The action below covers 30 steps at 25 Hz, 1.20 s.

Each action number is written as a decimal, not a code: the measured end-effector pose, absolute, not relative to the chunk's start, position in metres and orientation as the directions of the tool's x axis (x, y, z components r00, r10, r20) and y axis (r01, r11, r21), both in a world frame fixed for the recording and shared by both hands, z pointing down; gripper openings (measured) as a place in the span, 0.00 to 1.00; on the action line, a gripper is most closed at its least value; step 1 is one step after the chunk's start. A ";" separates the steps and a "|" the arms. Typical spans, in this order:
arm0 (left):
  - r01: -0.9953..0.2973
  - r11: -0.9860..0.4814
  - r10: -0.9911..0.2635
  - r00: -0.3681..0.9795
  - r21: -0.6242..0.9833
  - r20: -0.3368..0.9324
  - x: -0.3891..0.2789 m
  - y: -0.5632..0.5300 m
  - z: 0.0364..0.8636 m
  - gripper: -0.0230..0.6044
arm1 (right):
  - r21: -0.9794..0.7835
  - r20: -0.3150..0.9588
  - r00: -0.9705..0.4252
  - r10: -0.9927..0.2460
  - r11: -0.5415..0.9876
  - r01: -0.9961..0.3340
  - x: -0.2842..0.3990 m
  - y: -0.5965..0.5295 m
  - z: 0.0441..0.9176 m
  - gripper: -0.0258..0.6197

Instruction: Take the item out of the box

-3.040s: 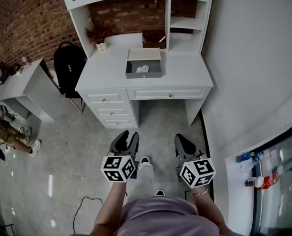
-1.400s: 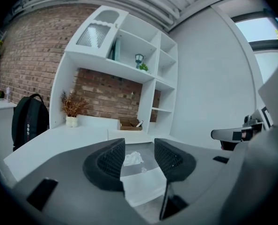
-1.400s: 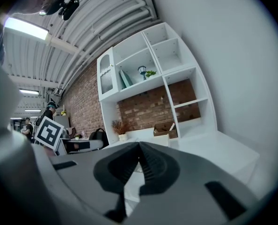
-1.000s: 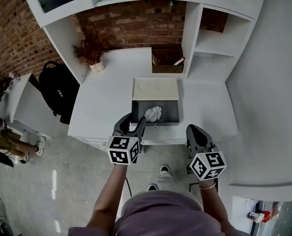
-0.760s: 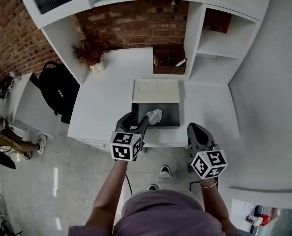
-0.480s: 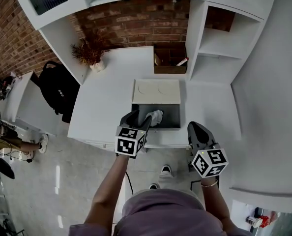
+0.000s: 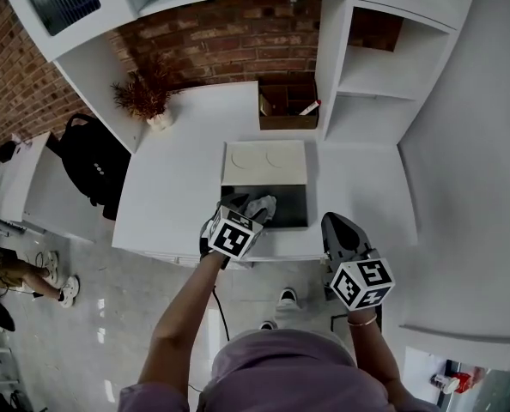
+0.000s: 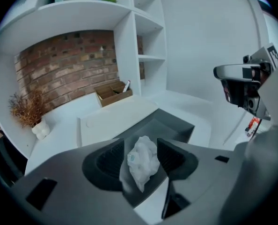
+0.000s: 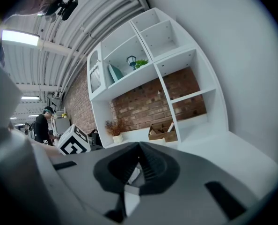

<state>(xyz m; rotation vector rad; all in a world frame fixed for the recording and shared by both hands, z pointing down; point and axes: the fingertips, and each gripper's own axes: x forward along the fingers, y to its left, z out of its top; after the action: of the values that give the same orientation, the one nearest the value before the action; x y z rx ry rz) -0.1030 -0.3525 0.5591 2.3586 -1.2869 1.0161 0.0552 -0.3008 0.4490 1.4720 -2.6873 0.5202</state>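
Left tongs [image 7: 240,209] now lower, nose in box [image 7: 289,206], jaws just opening wide; we see crumpled white item [image 8: 142,159] between them, unpinched. Grab looks next. Right tongs [image 9: 139,162] shut, empty.

Right hand-held gripper [image 9: 140,145] (jaws together)

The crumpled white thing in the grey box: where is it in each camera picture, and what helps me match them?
Head view: crumpled white wad just below centre, in the grey box's left half.
Left gripper view: low centre, inside that box.
Right gripper view: cannot be made out.
Shared landmark: the brown cardboard tray, seen in all three.
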 end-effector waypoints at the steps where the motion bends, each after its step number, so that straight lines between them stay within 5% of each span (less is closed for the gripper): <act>1: -0.805 -0.586 -0.609 0.358 -0.097 0.708 -0.101 -0.354 0.564 0.39 | -0.275 0.188 -0.550 -0.814 0.494 -0.825 0.056 -0.301 0.450 0.04; 15: -0.658 -0.748 -0.356 0.293 -0.084 0.887 -0.083 -0.362 0.619 0.42 | -0.290 0.199 -0.534 -0.822 0.471 -0.833 0.068 -0.310 0.456 0.04; 30: -0.634 -0.773 -0.235 0.272 -0.010 0.933 -0.076 -0.363 0.640 0.37 | -0.303 0.215 -0.521 -0.826 0.451 -0.840 0.073 -0.312 0.462 0.04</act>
<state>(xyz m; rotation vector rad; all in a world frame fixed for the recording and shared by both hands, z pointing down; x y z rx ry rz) -0.0757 -0.3628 0.6401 2.1830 -0.7891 1.5038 0.0731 -0.3117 0.4618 1.5186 -2.6442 0.5846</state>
